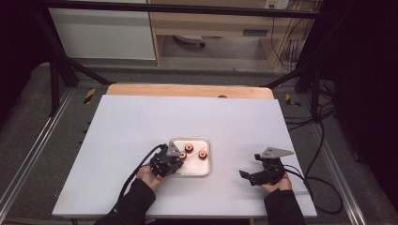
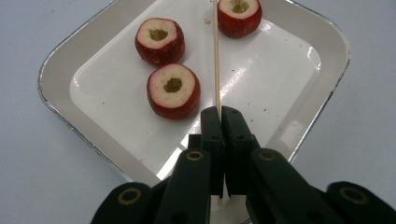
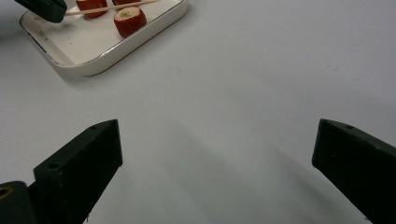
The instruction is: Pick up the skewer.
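Thin pale wooden skewer (image 2: pixel 216 56), straight, clamped at its near end; it extends over a white tray (image 2: pixel 322 51); three red cored fruits (image 2: pixel 173 90) lie beside it.

One overhead camera, two close jaw-mounted cameras, all sharing the white tray (image 1: pixel 205 168) (image 2: pixel 322 42) (image 3: pixel 154 28).

A tray (image 1: pixel 206 167) sits on the table (image 1: pixel 141 122), near the front edge and a bit left of the middle. Three fruit pieces (image 2: pixel 173 91) and a thin stick (image 2: pixel 216 56) lie in the tray. The left gripper (image 2: pixel 219 116) is over the tray's near side, and the right gripper (image 1: pixel 246 175) is well apart to the right.
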Demonstrator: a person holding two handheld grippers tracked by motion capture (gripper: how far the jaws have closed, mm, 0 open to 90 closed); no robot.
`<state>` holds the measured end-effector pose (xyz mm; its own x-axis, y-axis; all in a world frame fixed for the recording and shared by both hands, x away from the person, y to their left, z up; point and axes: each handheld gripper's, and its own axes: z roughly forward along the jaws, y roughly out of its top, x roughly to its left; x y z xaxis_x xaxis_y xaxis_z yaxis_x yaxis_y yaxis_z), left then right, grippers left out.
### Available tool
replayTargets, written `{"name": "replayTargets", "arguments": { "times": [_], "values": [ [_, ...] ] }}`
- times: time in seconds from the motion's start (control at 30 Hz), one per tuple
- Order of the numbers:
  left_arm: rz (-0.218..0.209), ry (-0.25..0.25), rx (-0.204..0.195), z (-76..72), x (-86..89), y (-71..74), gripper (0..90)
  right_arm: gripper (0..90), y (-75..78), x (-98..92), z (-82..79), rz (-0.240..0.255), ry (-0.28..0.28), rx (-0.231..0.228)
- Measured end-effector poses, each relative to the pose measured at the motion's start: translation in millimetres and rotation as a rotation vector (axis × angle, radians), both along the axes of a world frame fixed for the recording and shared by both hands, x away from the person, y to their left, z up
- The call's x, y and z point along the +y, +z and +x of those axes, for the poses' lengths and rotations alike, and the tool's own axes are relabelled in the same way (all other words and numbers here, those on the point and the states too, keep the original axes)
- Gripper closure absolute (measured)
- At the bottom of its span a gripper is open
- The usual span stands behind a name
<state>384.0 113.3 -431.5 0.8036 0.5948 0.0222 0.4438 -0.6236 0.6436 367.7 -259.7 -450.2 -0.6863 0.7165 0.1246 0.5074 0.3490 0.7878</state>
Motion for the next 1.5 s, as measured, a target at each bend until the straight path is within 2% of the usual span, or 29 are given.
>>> {"name": "replayTargets", "arguments": {
  "times": [0.43, 0.6, 0.8, 0.9, 1.23, 1.5],
  "values": [
    [-0.058, 0.012, -0.016, -8.6, 13.7, 8.5, 88.2, 2.2, 0.0, 0.2, 0.0, -0.002, 0.002, -0.001],
    [-0.057, 0.000, -0.015, -12.3, 20.1, 10.4, 88.2, 2.2, 2.0, 4.1, -0.4, -0.024, 0.007, -0.010],
    [-0.060, -0.029, -0.001, -13.1, 23.9, 16.5, 88.2, 2.4, 9.4, 18.8, -2.0, -0.114, 0.045, -0.048],
    [-0.046, -0.049, 0.000, -13.1, 21.6, 20.7, 88.2, 2.7, 14.0, 27.1, -3.1, -0.149, 0.068, -0.076],
    [0.011, -0.138, -0.004, -16.2, -3.0, 30.0, 88.2, 5.3, 26.3, 60.4, -11.9, -0.293, 0.178, -0.162],
    [0.064, -0.207, 0.002, -16.1, -28.0, 35.6, 88.2, 8.9, 35.1, 80.2, -17.0, -0.383, 0.251, -0.224]
  ]
}}
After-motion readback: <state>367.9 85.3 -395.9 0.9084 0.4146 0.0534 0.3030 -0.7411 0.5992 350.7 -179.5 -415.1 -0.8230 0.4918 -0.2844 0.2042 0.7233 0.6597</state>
